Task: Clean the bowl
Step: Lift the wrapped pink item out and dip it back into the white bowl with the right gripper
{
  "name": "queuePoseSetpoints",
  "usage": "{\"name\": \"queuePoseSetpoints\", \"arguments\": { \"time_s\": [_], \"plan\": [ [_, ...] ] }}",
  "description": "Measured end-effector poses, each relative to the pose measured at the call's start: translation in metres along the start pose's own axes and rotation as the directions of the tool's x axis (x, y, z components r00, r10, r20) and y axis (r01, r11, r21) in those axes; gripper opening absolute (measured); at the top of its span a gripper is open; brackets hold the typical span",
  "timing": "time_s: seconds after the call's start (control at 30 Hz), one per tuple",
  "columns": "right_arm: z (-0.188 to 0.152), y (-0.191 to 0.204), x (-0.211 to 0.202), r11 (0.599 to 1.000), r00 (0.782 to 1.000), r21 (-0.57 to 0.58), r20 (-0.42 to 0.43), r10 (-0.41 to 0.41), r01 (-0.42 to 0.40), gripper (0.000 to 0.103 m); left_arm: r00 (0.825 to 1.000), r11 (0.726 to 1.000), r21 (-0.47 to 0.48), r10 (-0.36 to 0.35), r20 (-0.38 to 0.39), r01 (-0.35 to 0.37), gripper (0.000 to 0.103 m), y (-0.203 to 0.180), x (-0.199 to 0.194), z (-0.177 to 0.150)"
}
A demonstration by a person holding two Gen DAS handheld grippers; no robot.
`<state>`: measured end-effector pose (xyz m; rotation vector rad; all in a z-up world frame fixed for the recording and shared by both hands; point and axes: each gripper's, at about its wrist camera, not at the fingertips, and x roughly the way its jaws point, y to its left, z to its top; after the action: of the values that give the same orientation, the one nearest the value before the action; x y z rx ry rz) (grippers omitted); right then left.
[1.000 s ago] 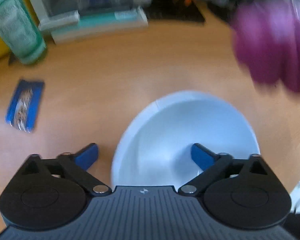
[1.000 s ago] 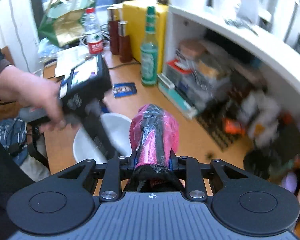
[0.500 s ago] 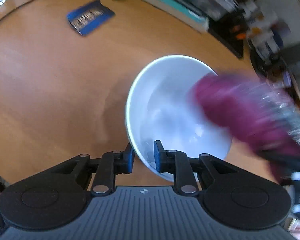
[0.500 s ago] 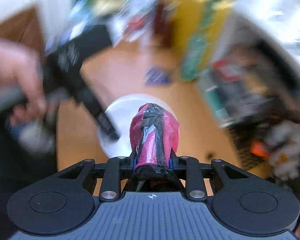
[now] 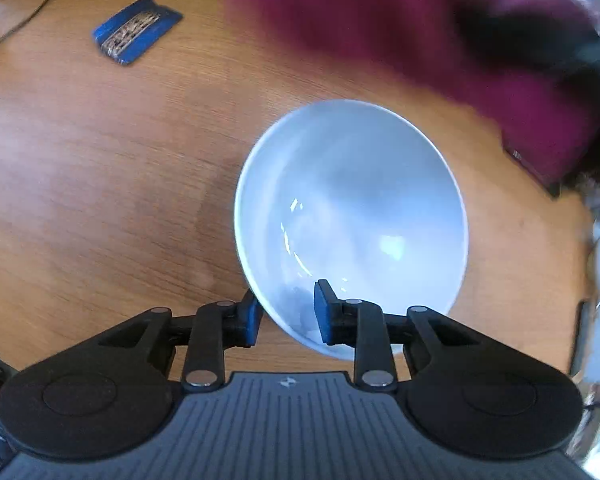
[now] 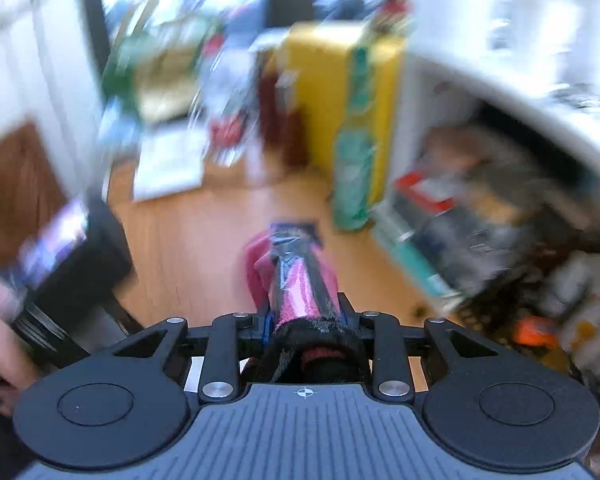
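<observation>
Left tongs [image 5: 286, 316] pinch the white bowl [image 5: 352, 220] rim at 6 o'clock; right tongs [image 6: 302, 320], clamping the magenta cloth [image 5: 420, 36], hang at 1 o'clock.

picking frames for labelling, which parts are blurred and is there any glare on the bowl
Left wrist view: bowl fairly sharp with small window glints inside; magenta cloth smeared by motion. Right wrist view: background shelves heavily motion-blurred; only the right gripper and its cloth stay sharp.

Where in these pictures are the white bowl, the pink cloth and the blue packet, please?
white bowl [image 5: 364, 200]: left wrist view, inner wall.
pink cloth [image 6: 296, 296]: right wrist view, middle of the roll.
blue packet [image 5: 136, 30]: left wrist view, centre.
</observation>
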<state>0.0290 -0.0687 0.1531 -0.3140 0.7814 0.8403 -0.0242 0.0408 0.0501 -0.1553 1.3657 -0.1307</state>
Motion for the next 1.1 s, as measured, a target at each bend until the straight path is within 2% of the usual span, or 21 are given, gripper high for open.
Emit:
{"name": "queuePoseSetpoints", "arguments": {
  "time_s": [0.03,0.07,0.1,0.13,0.17,0.2,0.23,0.27,0.3,0.37,0.4,0.43,0.47,0.53,0.6,0.73,0.83,0.9,0.97,1.07,1.1],
  "plan": [
    [-0.003,-0.003,-0.012,1.000,1.000,0.015,0.011,-0.022,0.022,0.030,0.999,0.995,0.086,0.039,0.030,-0.041,0.057,-0.005,-0.004,0.004],
    [-0.009,-0.007,-0.022,0.998,0.999,0.039,0.014,-0.042,0.041,0.030,0.997,0.989,0.131,0.059,0.054,-0.065,0.072,-0.007,-0.006,0.006],
    [-0.016,-0.011,-0.032,0.996,0.998,0.063,0.016,-0.061,0.060,0.030,0.994,0.973,0.215,0.068,0.090,-0.086,0.078,-0.011,-0.008,0.014],
    [-0.022,-0.014,-0.040,0.993,0.997,0.087,0.017,-0.079,0.077,0.030,0.989,0.947,0.302,0.074,0.127,-0.110,0.079,-0.016,-0.009,0.022],
    [-0.028,-0.017,-0.044,0.990,0.996,0.111,0.014,-0.091,0.089,0.031,0.989,0.935,0.338,0.064,0.131,-0.105,0.081,-0.017,-0.008,0.027],
    [-0.035,-0.019,-0.049,0.986,0.995,0.134,0.011,-0.103,0.100,0.031,0.992,0.917,0.389,0.044,0.117,-0.087,0.082,-0.019,-0.003,0.035],
    [-0.041,-0.021,-0.053,0.981,0.993,0.157,0.007,-0.114,0.112,0.031,0.997,0.885,0.463,0.014,0.078,-0.048,0.082,-0.022,0.008,0.048],
    [-0.047,-0.024,-0.057,0.976,0.992,0.180,0.004,-0.124,0.122,0.031,0.998,0.876,0.481,0.007,0.066,-0.038,0.082,-0.023,0.012,0.051],
    [-0.050,-0.026,-0.059,0.972,0.992,0.197,0.001,-0.129,0.126,0.031,0.999,0.854,0.520,0.000,0.039,-0.020,0.073,-0.024,0.019,0.056],
    [-0.050,-0.027,-0.056,0.973,0.990,0.187,-0.005,-0.138,0.136,0.031,0.998,0.846,0.532,-0.054,0.015,0.038,0.060,-0.019,0.028,0.067],
    [-0.050,-0.028,-0.055,0.973,0.990,0.182,-0.008,-0.142,0.141,0.031,0.997,0.842,0.535,-0.082,0.003,0.068,0.040,-0.016,0.032,0.073],
    [-0.050,-0.028,-0.053,0.973,0.989,0.177,-0.011,-0.146,0.146,0.031,0.991,0.881,0.459,-0.133,0.002,0.117,0.029,-0.006,0.030,0.079],
    [-0.050,-0.029,-0.052,0.974,0.989,0.172,-0.014,-0.150,0.150,0.031,0.991,0.903,0.412,-0.136,0.015,0.118,0.023,-0.001,0.028,0.078],
    [-0.050,-0.031,-0.049,0.974,0.987,0.162,-0.020,-0.159,0.160,0.031,0.993,0.962,0.272,-0.063,0.103,0.033,0.018,0.012,0.024,0.070],
    [-0.050,-0.031,-0.045,0.975,0.986,0.143,-0.027,-0.166,0.168,0.031,0.993,0.987,0.160,-0.043,0.113,0.025,0.015,0.019,0.021,0.057],
    [-0.030,-0.011,-0.014,0.994,0.991,-0.055,-0.091,-0.099,0.094,0.031,0.995,1.000,0.016,-0.002,0.101,0.001,0.017,0.015,0.016,0.029],
    [-0.027,0.010,0.012,0.973,0.977,-0.230,-0.202,-0.073,0.025,0.032,0.997,0.999,-0.031,0.010,0.079,-0.008,0.020,0.003,0.013,0.006],
    [-0.031,0.021,0.034,0.952,0.953,-0.298,-0.302,-0.022,-0.073,0.032,0.997,0.999,-0.033,0.011,0.078,-0.009,0.021,-0.001,0.014,0.001],
    [-0.040,0.034,0.066,0.915,0.900,-0.354,-0.435,0.022,-0.194,0.034,0.997,1.000,-0.030,0.005,0.073,-0.003,0.021,0.000,0.016,-0.002],
    [-0.035,0.032,0.100,0.916,0.874,-0.326,-0.484,0.051,-0.234,0.036,0.998,1.000,-0.020,-0.006,0.064,0.007,0.025,-0.003,0.017,-0.002],
    [-0.031,0.030,0.106,0.913,0.888,-0.355,-0.459,0.019,-0.203,0.036,0.998,1.000,-0.019,-0.015,0.059,0.016,0.024,-0.003,0.019,0.000]
  ]
}}
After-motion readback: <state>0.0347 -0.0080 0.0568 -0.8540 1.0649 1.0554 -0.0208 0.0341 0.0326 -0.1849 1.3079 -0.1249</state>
